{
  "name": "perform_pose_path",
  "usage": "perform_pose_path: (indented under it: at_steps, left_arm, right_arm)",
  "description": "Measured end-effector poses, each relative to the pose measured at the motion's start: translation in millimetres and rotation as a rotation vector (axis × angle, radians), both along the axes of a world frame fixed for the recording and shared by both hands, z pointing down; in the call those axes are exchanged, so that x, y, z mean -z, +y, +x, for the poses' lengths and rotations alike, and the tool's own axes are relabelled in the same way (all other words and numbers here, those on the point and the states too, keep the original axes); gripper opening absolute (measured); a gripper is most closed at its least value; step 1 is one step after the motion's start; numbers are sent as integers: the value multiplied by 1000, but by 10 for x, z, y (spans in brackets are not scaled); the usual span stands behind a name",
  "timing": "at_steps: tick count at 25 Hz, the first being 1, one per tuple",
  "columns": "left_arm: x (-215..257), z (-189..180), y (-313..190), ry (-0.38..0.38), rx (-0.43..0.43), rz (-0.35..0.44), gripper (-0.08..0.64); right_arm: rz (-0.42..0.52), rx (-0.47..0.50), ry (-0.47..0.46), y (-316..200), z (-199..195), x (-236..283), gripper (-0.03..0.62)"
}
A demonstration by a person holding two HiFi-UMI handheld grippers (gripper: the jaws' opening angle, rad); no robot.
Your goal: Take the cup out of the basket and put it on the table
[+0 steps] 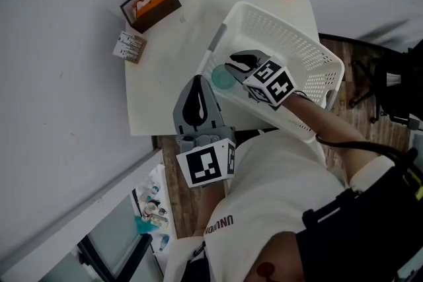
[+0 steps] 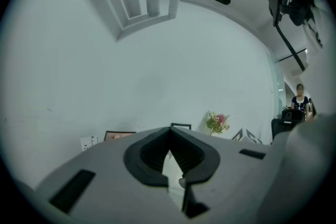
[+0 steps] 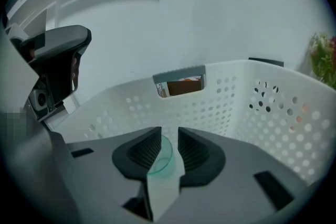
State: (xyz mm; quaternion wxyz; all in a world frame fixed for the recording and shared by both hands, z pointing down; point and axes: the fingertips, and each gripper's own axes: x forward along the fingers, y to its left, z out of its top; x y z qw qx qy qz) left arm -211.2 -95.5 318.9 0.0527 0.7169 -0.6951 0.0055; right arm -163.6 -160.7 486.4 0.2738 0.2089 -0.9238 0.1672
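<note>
Your right gripper in the basket, jaws pinching the green cup, its base hidden, your left gripper closed, empty.

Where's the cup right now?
Head view: the cup sits inside the basket at its left end, between the right gripper's jaws.

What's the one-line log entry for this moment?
right gripper: shut on cup | cup: inside basket | left gripper: shut, empty
</note>
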Motion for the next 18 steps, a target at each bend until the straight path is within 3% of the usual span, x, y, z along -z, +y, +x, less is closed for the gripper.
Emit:
perform_pose_path:
  at_steps: [18]
  left_arm:
    - [-14,17,-34,-2,7,-4,12]
  right_arm:
    - [-74,13,90,41,-21,-405,98]
